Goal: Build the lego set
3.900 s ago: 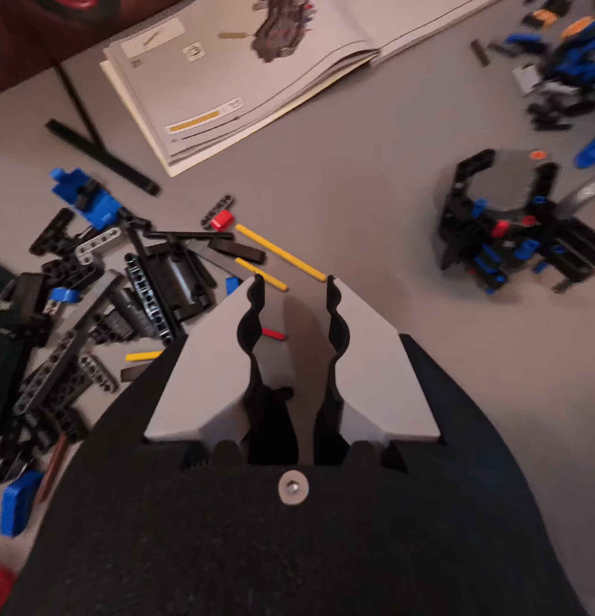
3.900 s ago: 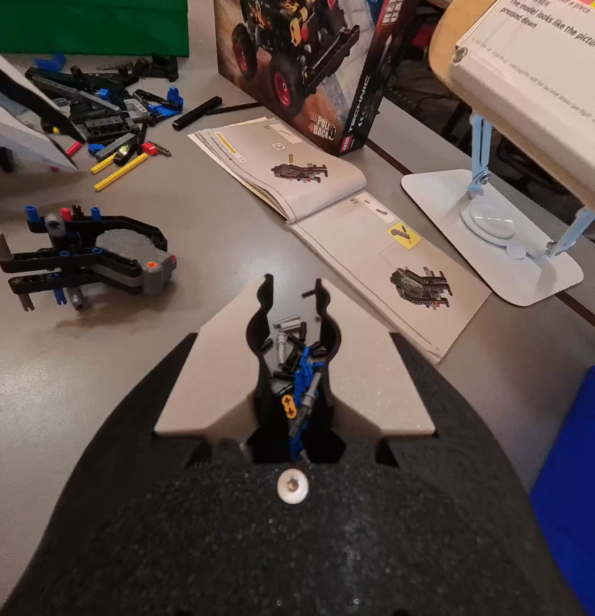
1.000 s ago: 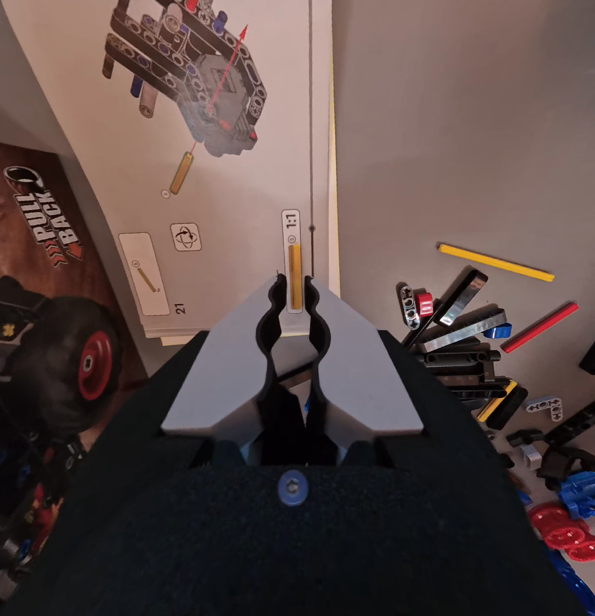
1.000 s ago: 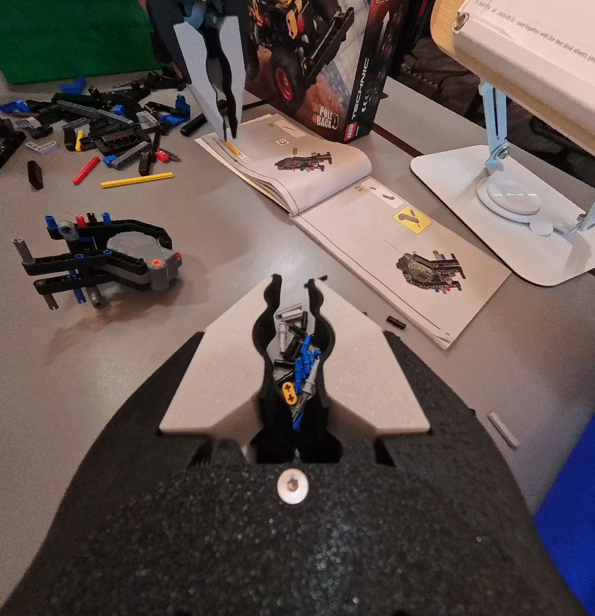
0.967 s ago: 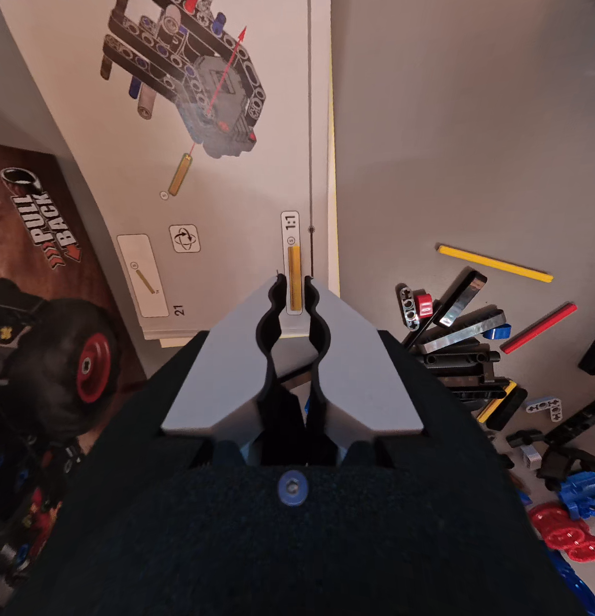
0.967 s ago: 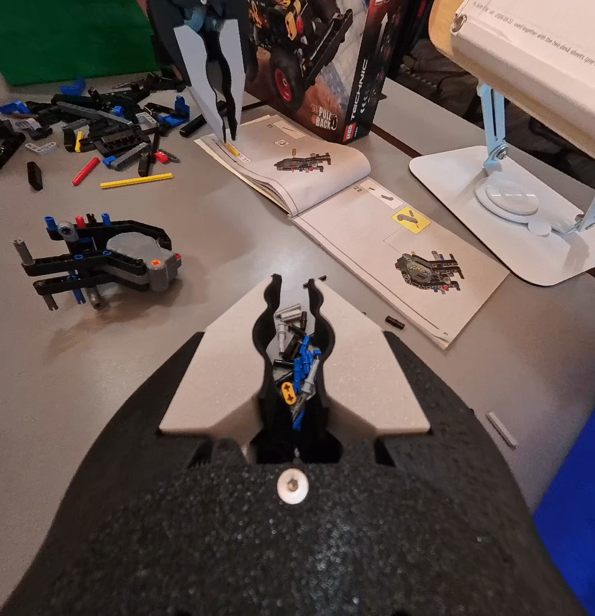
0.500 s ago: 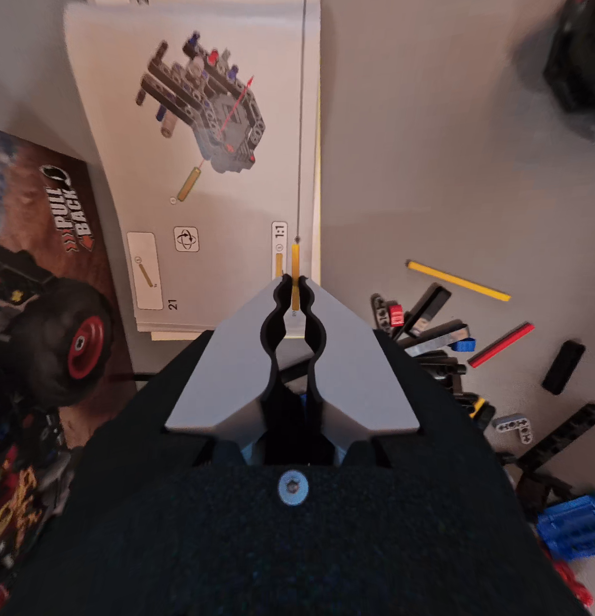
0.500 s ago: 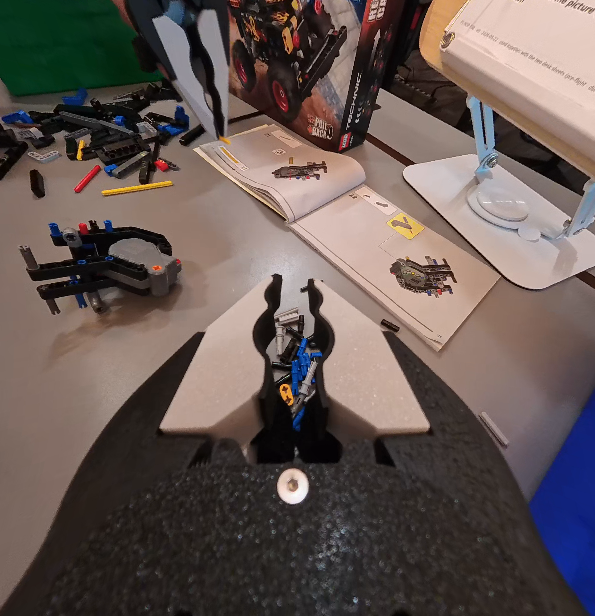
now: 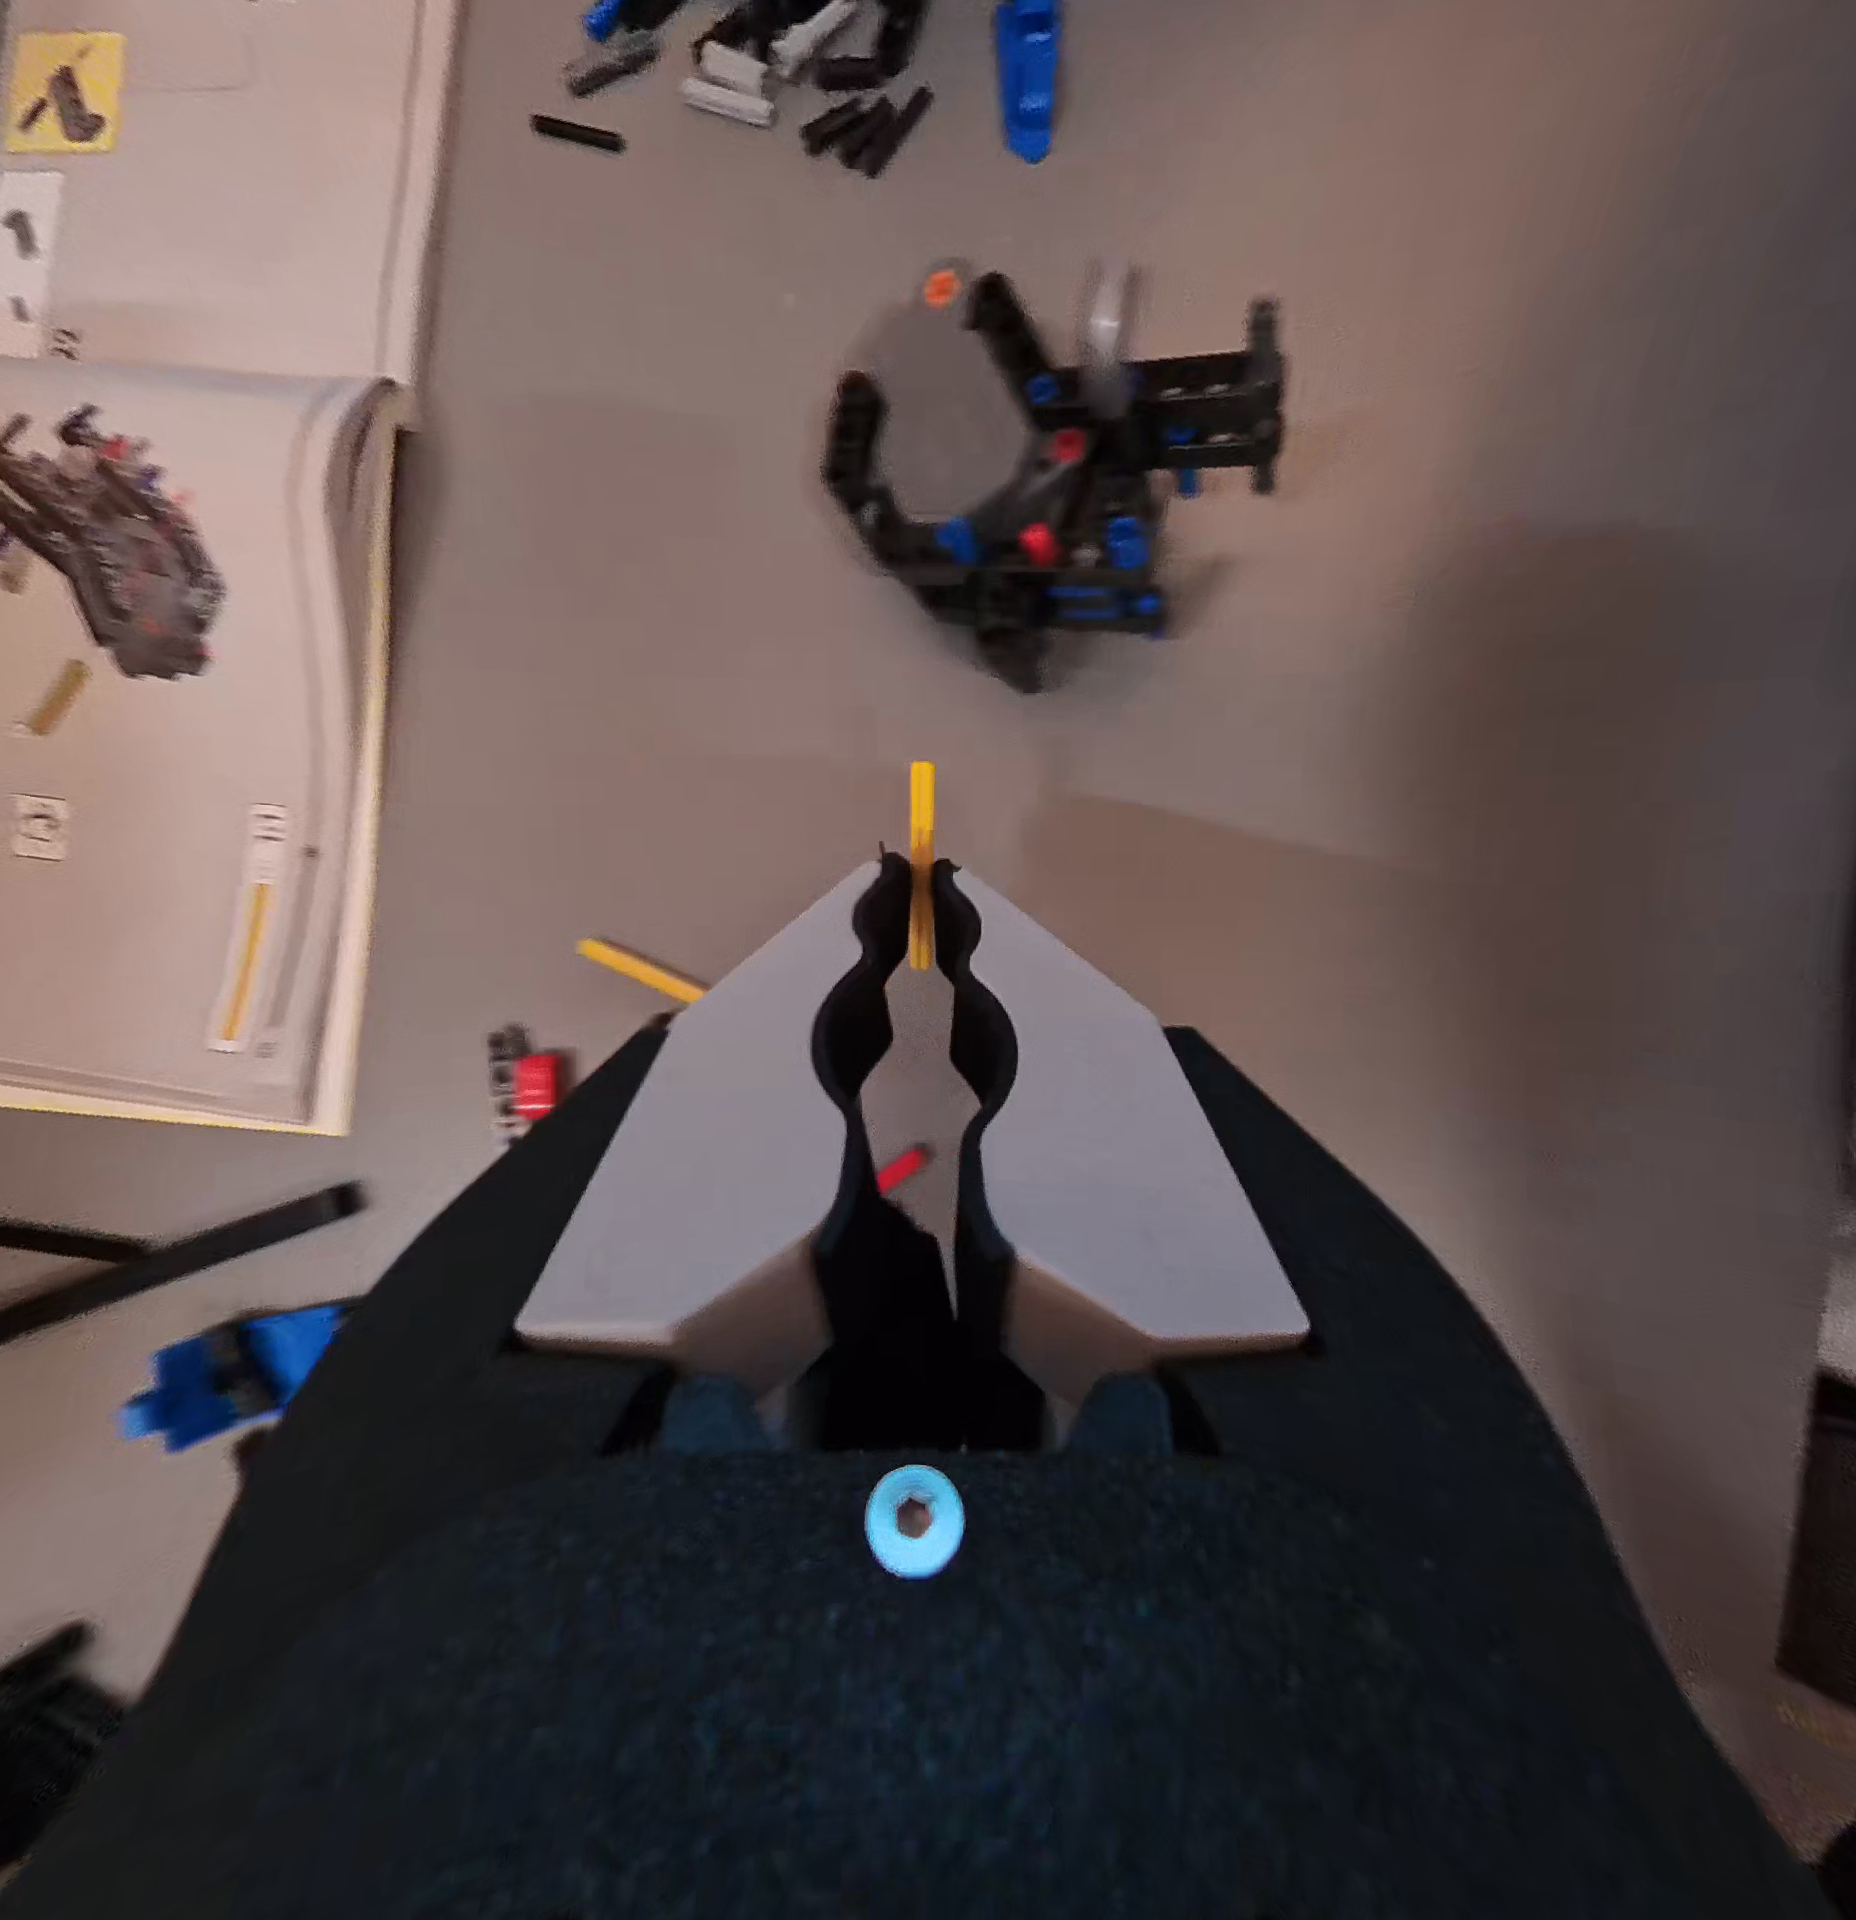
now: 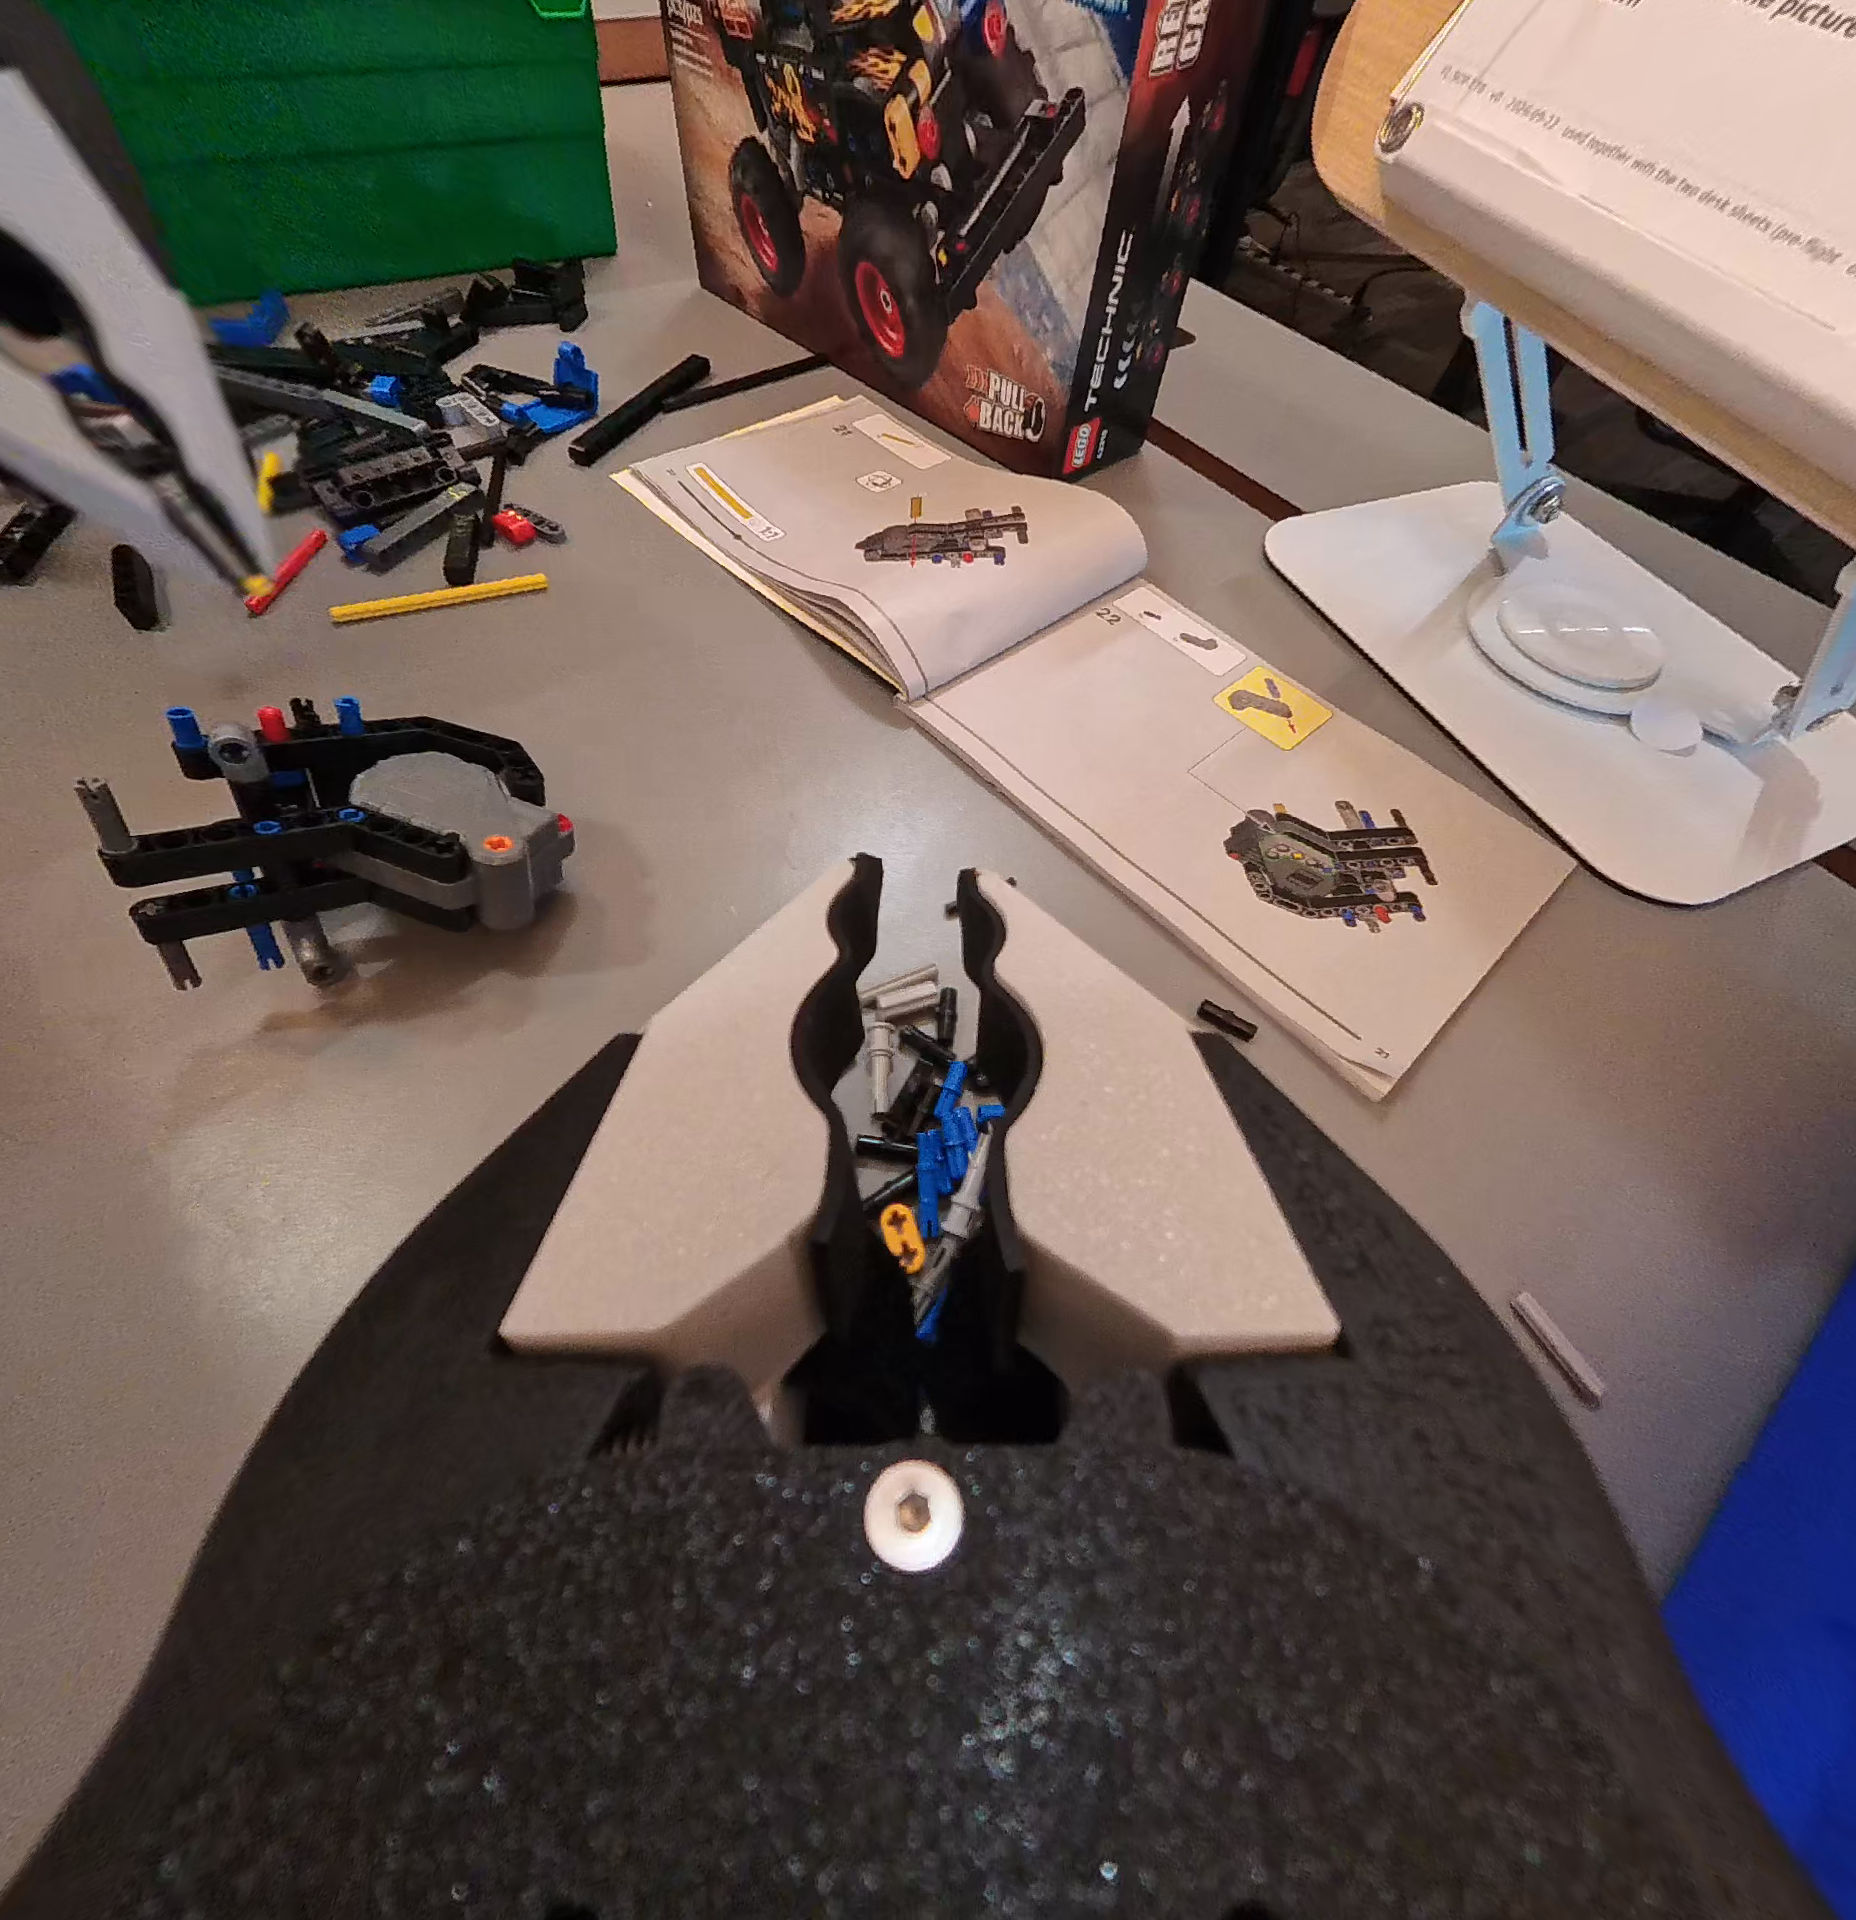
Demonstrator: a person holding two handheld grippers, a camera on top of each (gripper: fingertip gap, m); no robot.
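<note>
My left gripper (image 9: pixel 916 871) is shut on a short yellow axle (image 9: pixel 921 810), which sticks out past the tips and is held above the table. The part-built black and grey model (image 9: pixel 1049 478) with blue and red pins lies on the table ahead of it. In the right wrist view the model (image 10: pixel 332 831) lies at the left, and the left gripper (image 10: pixel 243 571) hangs above and behind it. My right gripper (image 10: pixel 916 883) is open with a narrow gap and empty, low over a small heap of blue, black and grey pins (image 10: pixel 924 1122).
The open instruction booklet (image 10: pixel 1007 644) lies beside the set's box (image 10: pixel 955 208). A pile of loose beams (image 10: pixel 384 447), a long yellow axle (image 10: pixel 436 600) and a red axle (image 10: pixel 290 566) lie at the far left. A white stand's base (image 10: pixel 1578 675) sits at the right. A green bin (image 10: pixel 332 135) stands behind. The grippers' ends are close to 20 cm from one another. From my right tips it is roughly 30 cm to the white stand's base (image 10: pixel 1578 675); from my left, 45 cm.
My left gripper closed on the yellow axle lying on the booklet page, lifted it and swung away from the booklet towards the model. The right gripper stayed over the pins.
</note>
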